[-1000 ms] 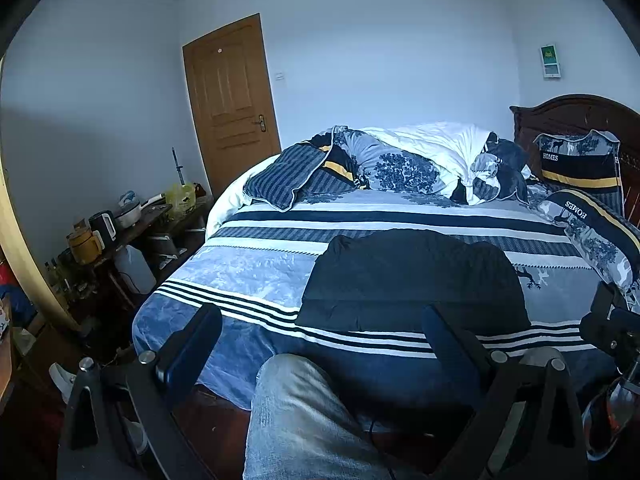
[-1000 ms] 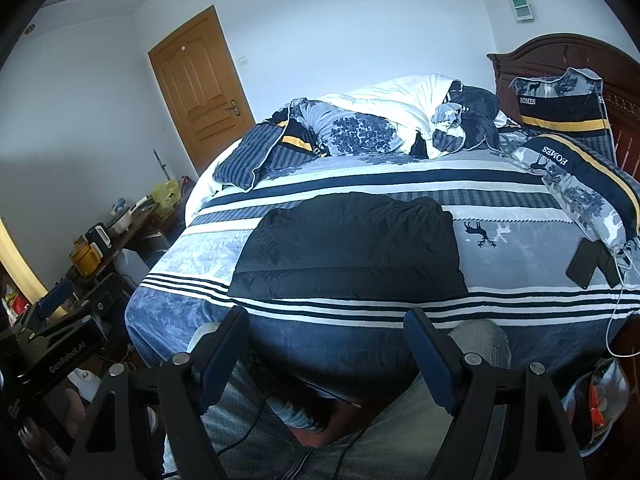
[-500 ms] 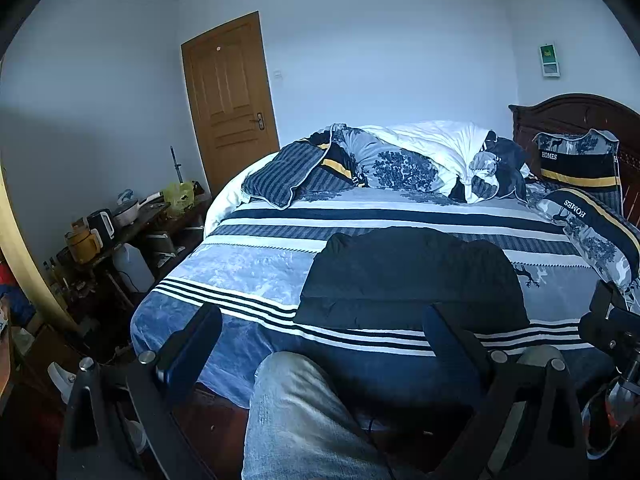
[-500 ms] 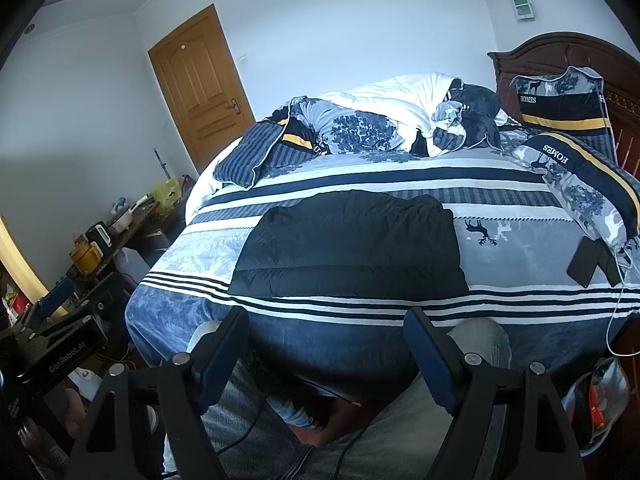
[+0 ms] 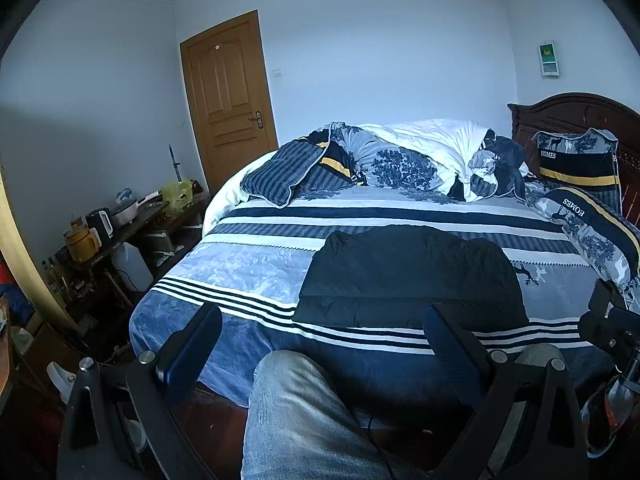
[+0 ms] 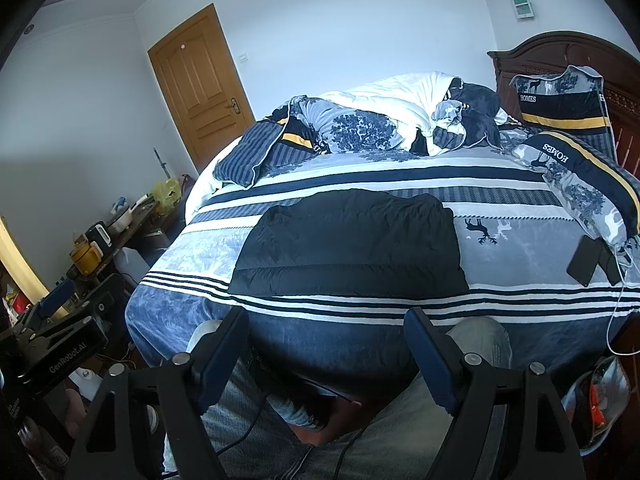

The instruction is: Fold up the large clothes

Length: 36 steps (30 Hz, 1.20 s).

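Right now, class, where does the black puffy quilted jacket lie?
In both wrist views the black puffy quilted jacket lies flat on the blue-and-white striped bedspread, near its front edge, left of the two dark phones by the pillows.

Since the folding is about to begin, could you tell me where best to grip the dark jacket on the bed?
Probably at the near hem corners of the dark jacket: it lies flat, hem along the bed's near edge just beyond both open grippers, left gripper and right gripper. Come in low from the near side.

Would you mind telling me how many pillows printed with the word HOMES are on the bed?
2: the upright pillow leans against the headboard, and the flat pillow lies in front of it. The heaped bedding may hide more.
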Motion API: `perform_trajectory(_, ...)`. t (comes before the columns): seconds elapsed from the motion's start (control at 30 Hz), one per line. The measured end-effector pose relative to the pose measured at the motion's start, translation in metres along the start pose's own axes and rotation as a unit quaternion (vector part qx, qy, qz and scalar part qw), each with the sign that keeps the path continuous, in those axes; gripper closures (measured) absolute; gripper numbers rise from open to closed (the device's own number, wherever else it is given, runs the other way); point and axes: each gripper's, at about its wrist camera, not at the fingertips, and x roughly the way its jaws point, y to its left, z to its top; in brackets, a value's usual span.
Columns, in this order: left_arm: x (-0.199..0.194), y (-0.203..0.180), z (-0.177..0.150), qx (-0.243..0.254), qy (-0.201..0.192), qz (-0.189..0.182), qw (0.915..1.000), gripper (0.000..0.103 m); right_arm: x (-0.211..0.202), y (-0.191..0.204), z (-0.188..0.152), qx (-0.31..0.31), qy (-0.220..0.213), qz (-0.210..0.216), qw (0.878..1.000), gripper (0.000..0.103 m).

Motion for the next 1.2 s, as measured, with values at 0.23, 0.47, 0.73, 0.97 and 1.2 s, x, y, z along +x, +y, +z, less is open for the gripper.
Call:
perform_trajectory(0.23, 0.0, 0.001, -0.001, 0.001, 0.001, -0.002, 1.0, 0.003, 0.0, 0.0, 0.0, 0.0, 0.001, 0.0, 1.0, 0.021)
perform_trajectory(0.47, 0.0, 0.001, -0.001, 0.001, 0.001, -0.002, 1.0, 0.003, 0.001, -0.001, 0.0, -0.001, 0.002, 0.001, 1.0, 0.021)
perform_trajectory(0.73, 0.0, 0.001, -0.002, 0.0, 0.002, -0.003, 1.0, 0.003, 0.001, -0.002, 0.0, 0.0, 0.003, 0.001, 1.0, 0.021)
perform_trajectory(0.97, 0.008, 0.006, -0.007, -0.004, 0.009, -0.01, 0.9999, 0.003, 0.002, -0.003, -0.002, -0.004, 0.002, 0.0, 1.0, 0.021)
perform_trajectory(1.2, 0.042, 0.008, -0.015, -0.01, 0.046, -0.017, 0.9987, 0.003, 0.025, -0.014, 0.003, 0.005, 0.017, -0.016, 1.0, 0.021)
